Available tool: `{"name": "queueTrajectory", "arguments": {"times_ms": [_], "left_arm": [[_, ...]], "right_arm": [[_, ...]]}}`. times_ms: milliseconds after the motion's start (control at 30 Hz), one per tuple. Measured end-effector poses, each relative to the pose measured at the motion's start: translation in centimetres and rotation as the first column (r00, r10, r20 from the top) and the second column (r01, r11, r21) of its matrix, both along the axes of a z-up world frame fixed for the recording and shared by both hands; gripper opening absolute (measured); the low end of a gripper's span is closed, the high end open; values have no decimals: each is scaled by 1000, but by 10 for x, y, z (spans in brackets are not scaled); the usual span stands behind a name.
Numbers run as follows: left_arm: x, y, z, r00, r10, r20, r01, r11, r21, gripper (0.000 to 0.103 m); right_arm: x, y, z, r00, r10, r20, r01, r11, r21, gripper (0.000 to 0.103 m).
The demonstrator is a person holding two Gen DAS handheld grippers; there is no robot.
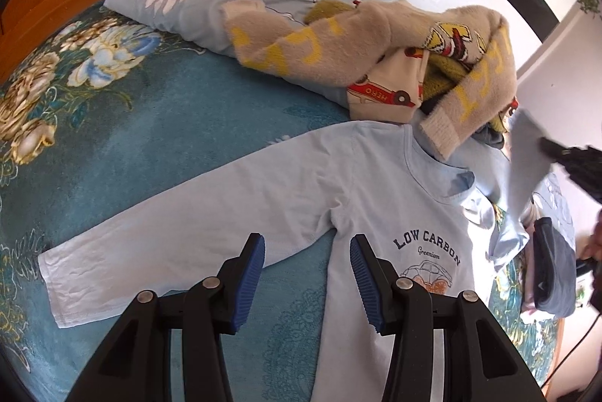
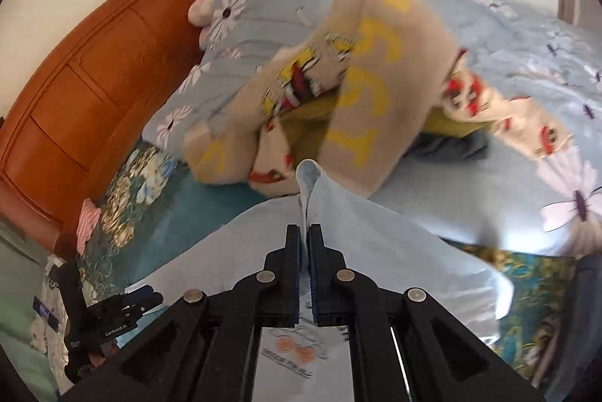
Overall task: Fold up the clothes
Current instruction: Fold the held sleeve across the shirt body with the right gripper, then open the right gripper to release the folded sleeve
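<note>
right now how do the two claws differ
The left claw is open, its blue ribbed pads apart, holding nothing above the pale blue long-sleeved cotton shirt. The right claw is shut on a lifted fold of that shirt's fabric. The left sits over the flat sleeve and body; the right has cloth raised off the teal floral bedspread. Both are black, two-fingered claws.

1. The shirt (image 1: 376,199) runs off the bottom edge of the left wrist view, hem unseen.
2. The pile of clothes (image 2: 338,93) is motion-blurred in the right wrist view; its yellow lettering cannot be read.
3. The sweater (image 1: 338,37) covers a dark garment (image 1: 493,138), kind unclear.
</note>
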State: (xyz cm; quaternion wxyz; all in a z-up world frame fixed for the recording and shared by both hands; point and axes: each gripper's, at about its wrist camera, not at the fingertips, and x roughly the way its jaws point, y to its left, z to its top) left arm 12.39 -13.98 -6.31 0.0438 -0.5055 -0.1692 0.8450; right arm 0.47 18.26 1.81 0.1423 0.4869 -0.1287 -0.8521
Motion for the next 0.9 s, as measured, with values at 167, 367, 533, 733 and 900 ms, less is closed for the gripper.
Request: {"name": "queueTrajectory", "arguments": {"times_ms": [167, 367, 533, 733, 900], "left_arm": [[1, -13, -5, 1000, 25, 11, -25, 1000, 9, 51], [-2, -22, -13, 998, 48, 29, -49, 998, 32, 52], [-9, -17, -22, 998, 44, 45, -48, 996, 79, 52], [-32, 11, -31, 999, -17, 46, 9, 985, 172, 52], [-57, 47, -38, 994, -105, 35, 91, 952, 293, 52]], "right_arm": [[-28, -64, -65, 989, 51, 140, -49, 999, -18, 4], [-48, -113, -123, 959, 81, 271, -78, 997, -19, 5], [-52, -125, -141, 943, 113, 313, -111, 994, -24, 8], [-42, -115, -126, 936, 232, 263, -198, 969, -148, 35], [-26, -29, -90, 980, 100, 169, -82, 991, -110, 35]]}}
